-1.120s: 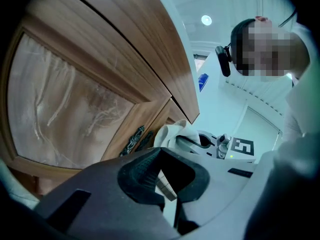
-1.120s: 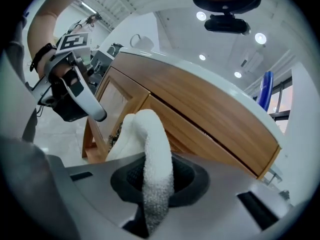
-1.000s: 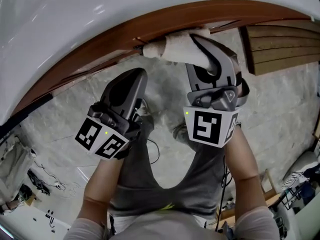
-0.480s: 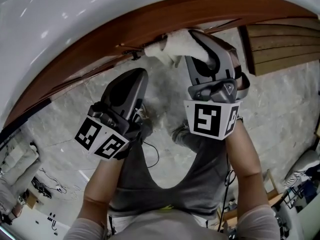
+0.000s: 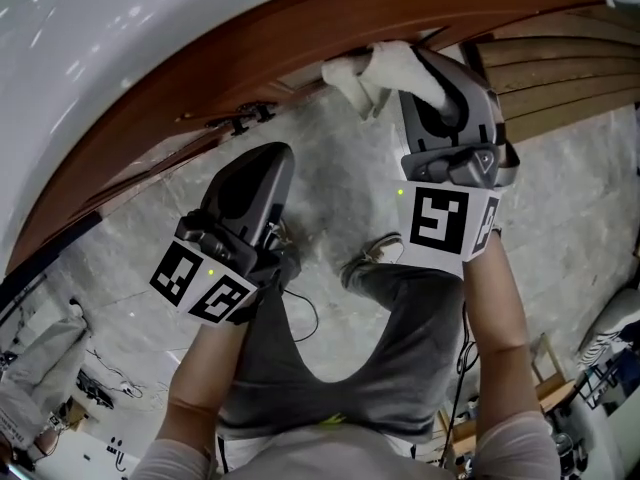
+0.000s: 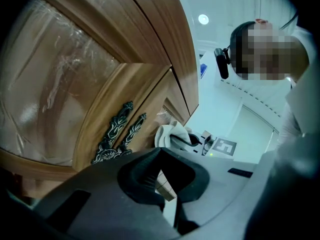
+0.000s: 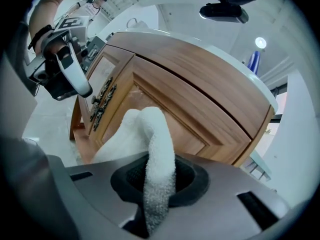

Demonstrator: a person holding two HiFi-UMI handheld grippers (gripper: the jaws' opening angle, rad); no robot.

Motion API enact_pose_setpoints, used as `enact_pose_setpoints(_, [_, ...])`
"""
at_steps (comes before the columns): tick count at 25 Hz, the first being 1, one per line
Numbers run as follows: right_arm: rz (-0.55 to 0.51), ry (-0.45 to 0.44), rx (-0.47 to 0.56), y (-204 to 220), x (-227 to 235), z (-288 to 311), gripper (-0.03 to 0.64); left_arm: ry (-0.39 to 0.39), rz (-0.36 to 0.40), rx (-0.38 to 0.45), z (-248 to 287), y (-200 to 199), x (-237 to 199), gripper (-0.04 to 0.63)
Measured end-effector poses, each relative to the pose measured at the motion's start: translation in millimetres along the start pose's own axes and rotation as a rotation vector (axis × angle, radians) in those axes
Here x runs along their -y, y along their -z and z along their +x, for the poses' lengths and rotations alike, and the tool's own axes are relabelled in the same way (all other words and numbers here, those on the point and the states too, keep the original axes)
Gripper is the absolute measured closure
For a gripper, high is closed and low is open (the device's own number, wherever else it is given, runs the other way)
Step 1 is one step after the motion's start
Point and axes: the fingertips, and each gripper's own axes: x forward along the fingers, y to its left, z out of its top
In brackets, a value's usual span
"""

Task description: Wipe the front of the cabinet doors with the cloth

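My right gripper (image 5: 432, 76) is shut on a white cloth (image 5: 385, 72) and presses it against the wooden cabinet door (image 5: 330, 38). In the right gripper view the cloth (image 7: 150, 144) runs out from between the jaws onto the door panel (image 7: 185, 119). My left gripper (image 5: 250, 183) hangs lower left, away from the cabinet, jaws shut with nothing between them. In the left gripper view the ornate dark door handles (image 6: 117, 131) show on the cabinet, and the cloth (image 6: 170, 133) lies beyond them.
A white countertop (image 5: 120, 38) overhangs the cabinet. Grey marble floor (image 5: 560, 198) lies below, with the person's legs and shoes (image 5: 365, 258) between the grippers. A slatted wooden panel (image 5: 555, 78) stands at the right. Cables and clutter (image 5: 90, 388) lie at lower left.
The right gripper has slid the cloth rightward along the cabinet door. The left gripper has stayed about where it was.
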Motion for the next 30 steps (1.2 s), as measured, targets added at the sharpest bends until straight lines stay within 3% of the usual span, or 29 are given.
enact_pose_setpoints(10, [-0.008, 0.084, -0.067, 39, 38, -11, 0.545, 0.003, 0.015, 0.012, 5, -1, 1, 0.58])
enact_pose_setpoints(17, [-0.007, 0.078, -0.108, 48, 38, -18, 0.545, -0.003, -0.004, 0.002, 6, 6, 3, 0.58])
enact_pose_setpoints(23, [0.047, 0.014, -0.096, 18, 10, -38, 0.545, -0.012, -0.026, -0.037, -14, 5, 21, 0.58])
enact_pose_setpoints(30, [0.05, -0.097, -0.039, -20, -75, -16, 0.545, -0.026, -0.039, -0.044, -44, 6, -5, 0.579])
